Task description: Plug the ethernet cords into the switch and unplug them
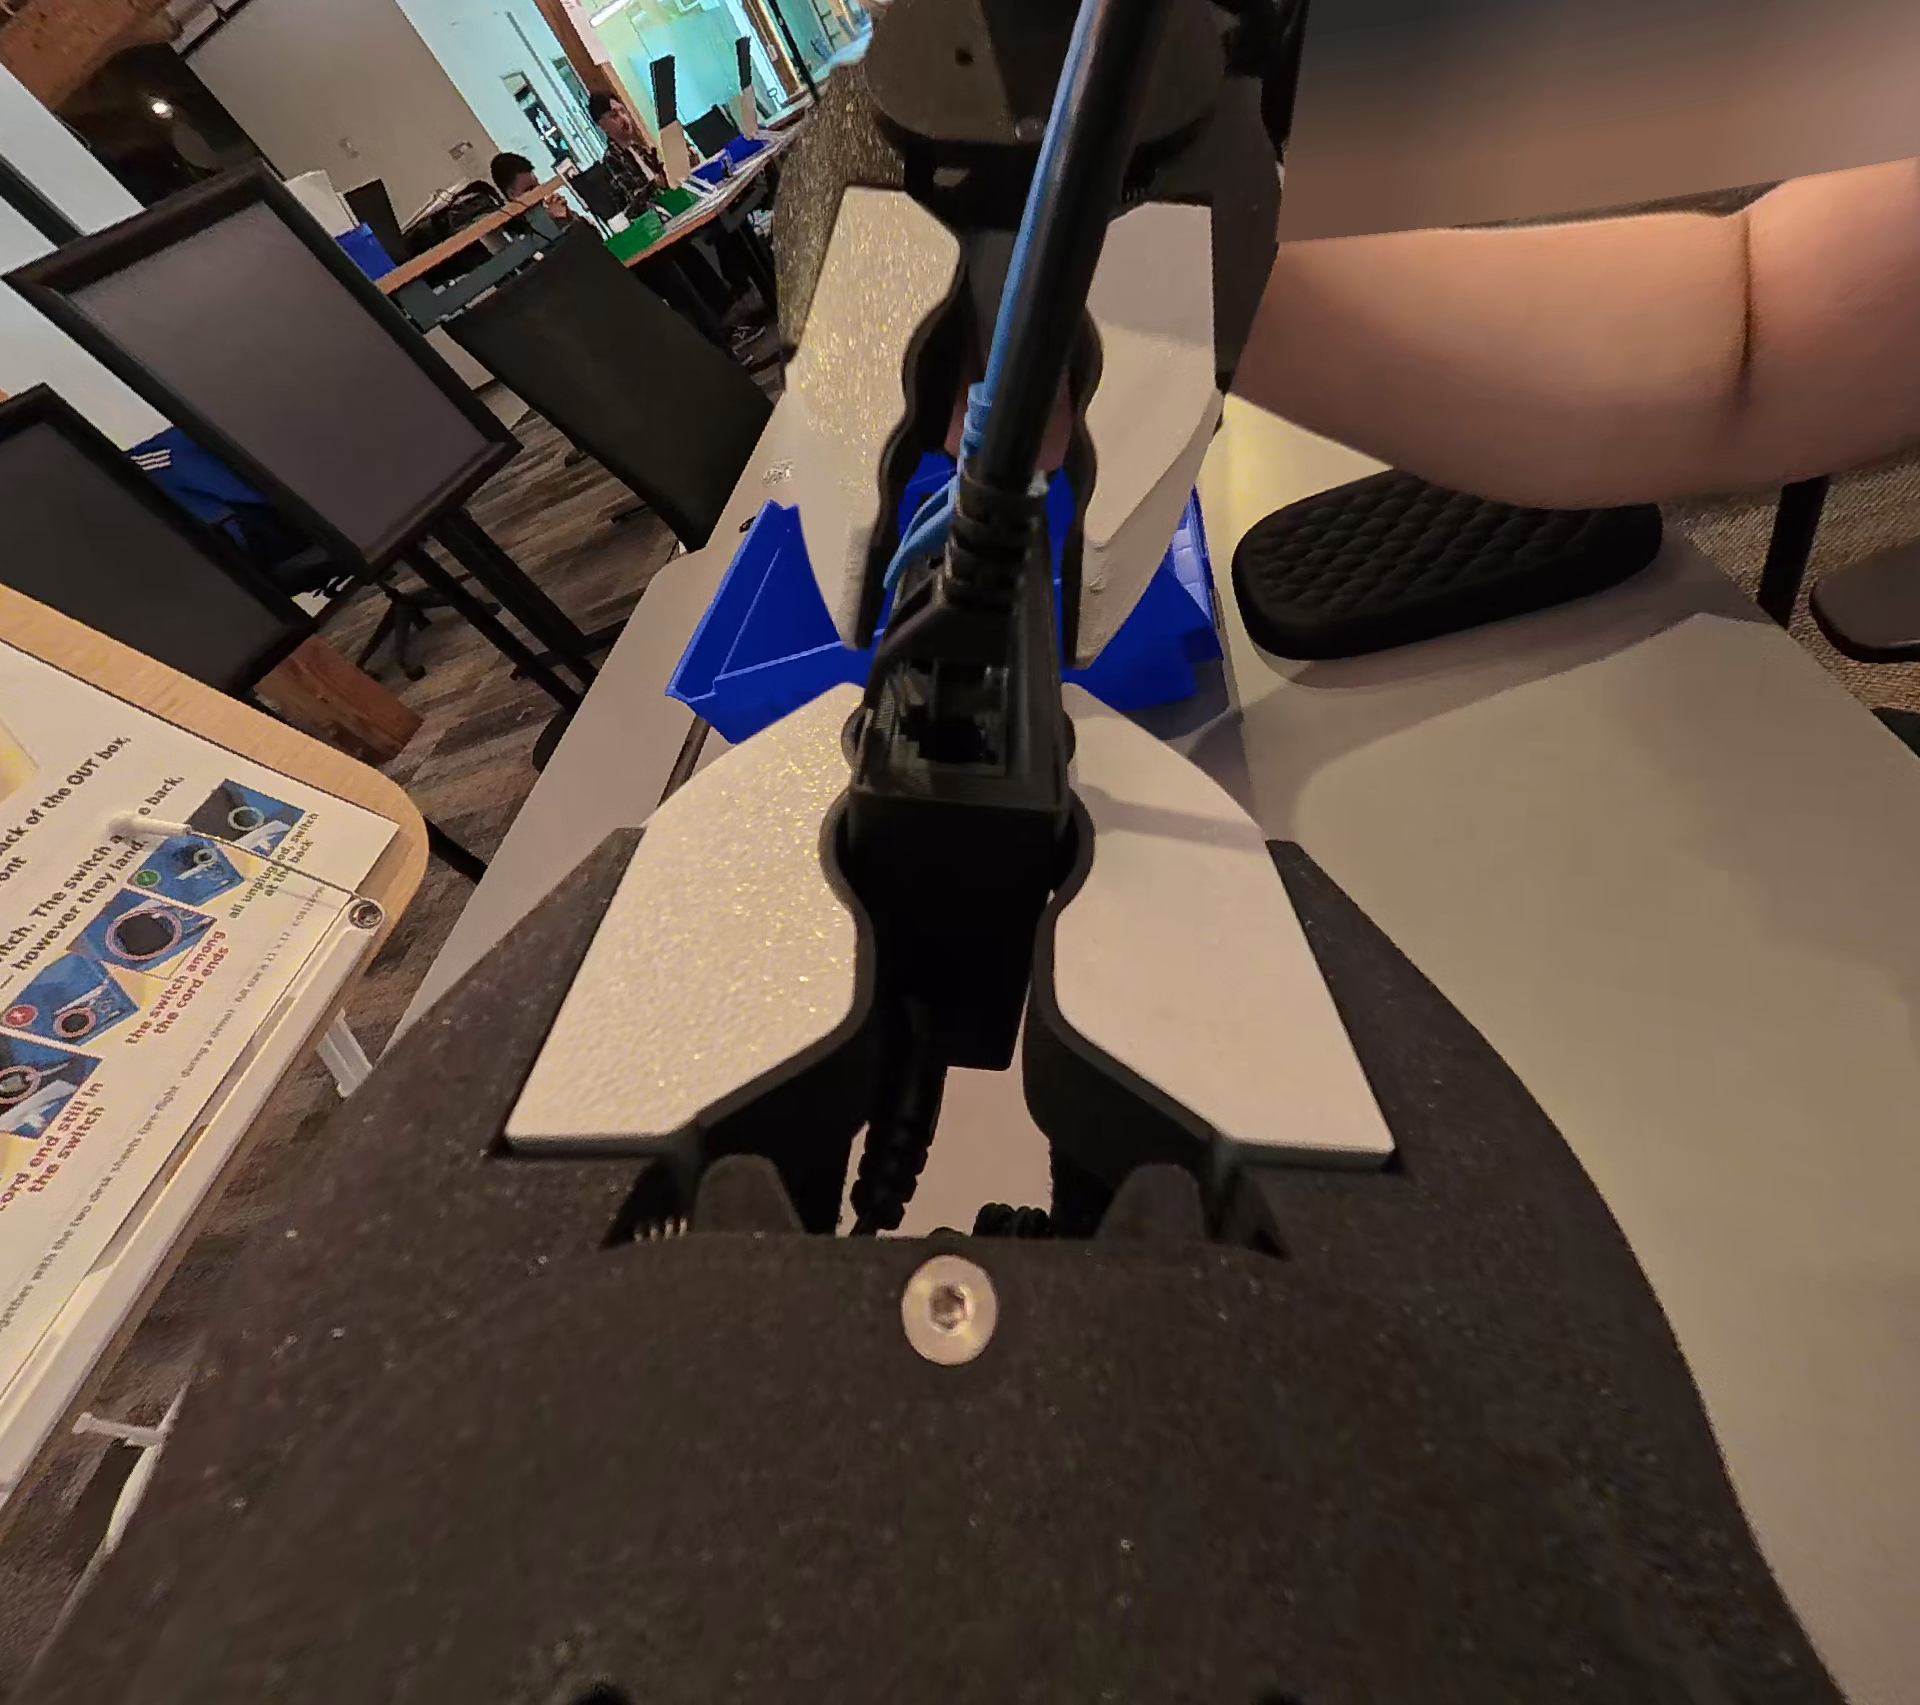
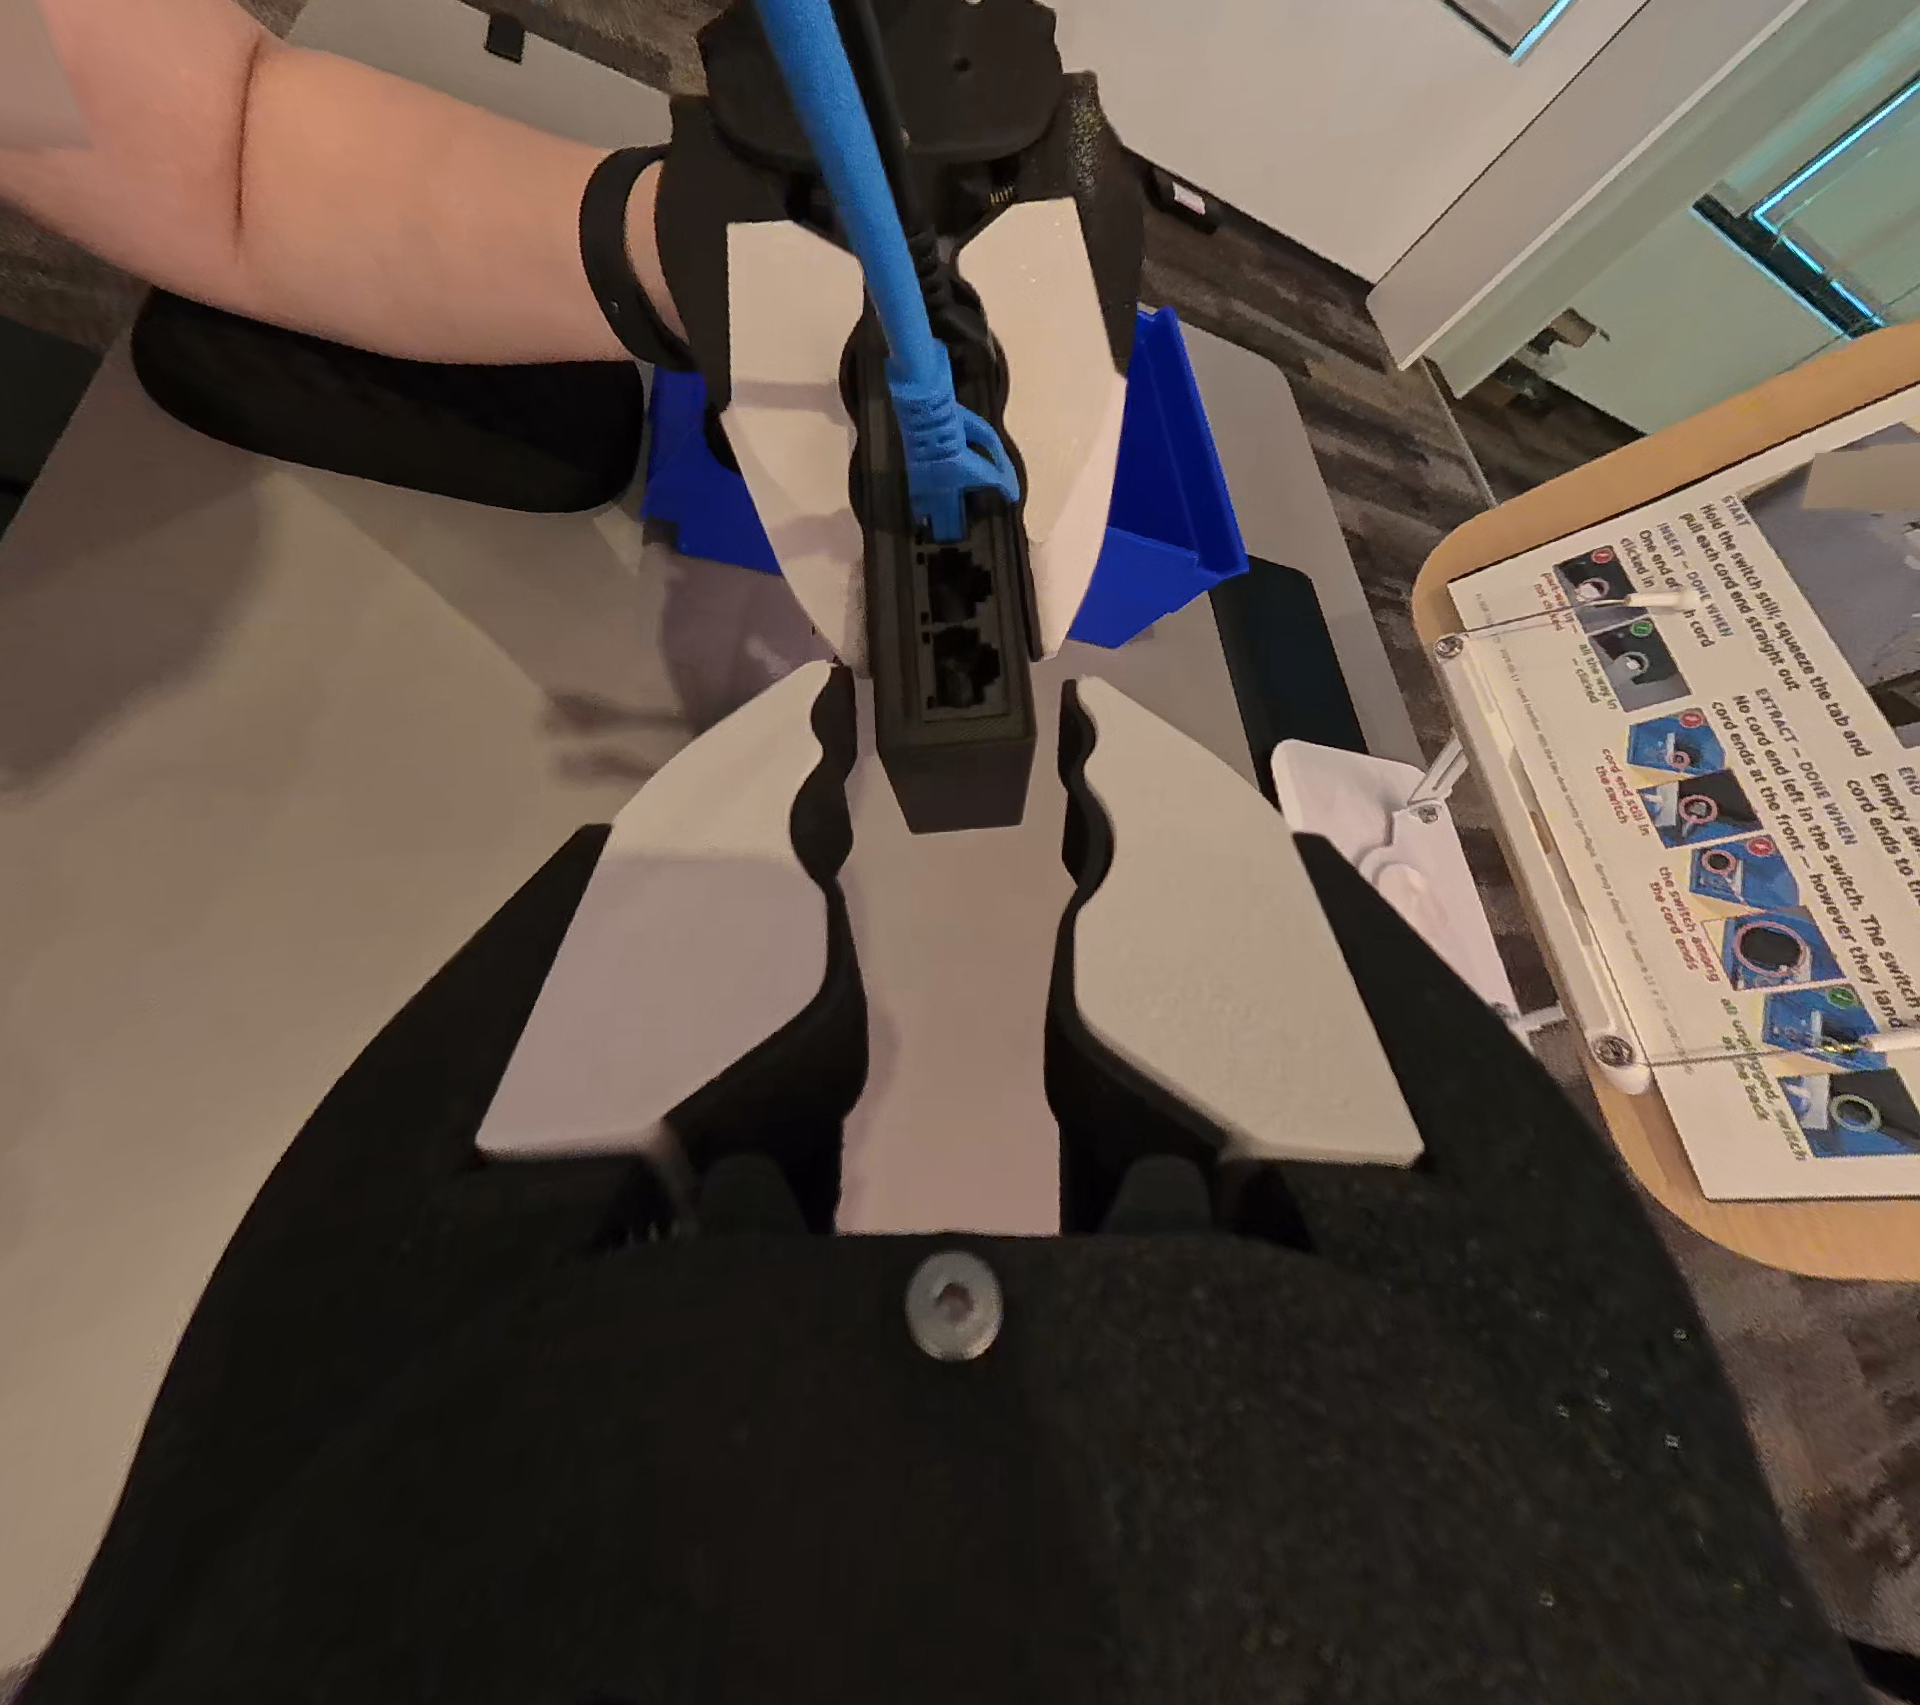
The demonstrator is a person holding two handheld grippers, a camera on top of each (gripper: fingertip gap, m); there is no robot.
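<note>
A pale grey tabletop (image 2: 260, 720) carries a bright blue plastic bin (image 2: 1174, 554) at its far edge, and a printed instruction sheet (image 2: 1714, 824) lies on a round-cornered wooden side table to the right. Above the grey surface the two hand-held grippers face one another. The left gripper (image 1: 956, 834) is clamped on the small black rectangular plastic network switch (image 2: 951, 689), its pads pressed against the narrow side walls. The right gripper (image 2: 956, 720) stands parted around the switch's near end, with a visible gap on each side, gripping nothing. A thick blue ethernet cord (image 2: 821, 97) and a black ethernet cord (image 1: 1081, 149) are both seated in ports toward the far end; two ports nearer the right gripper sit empty. The switch looks light and rigid, its smooth walls likely slippery, so a firm flat-sided clamp suits it. The cords appear flexible, yet their moulded boots (image 2: 940, 429) are stiff; taking hold there, with the latch tab squeezed, seems safest, since the tab is probably fragile.
</note>
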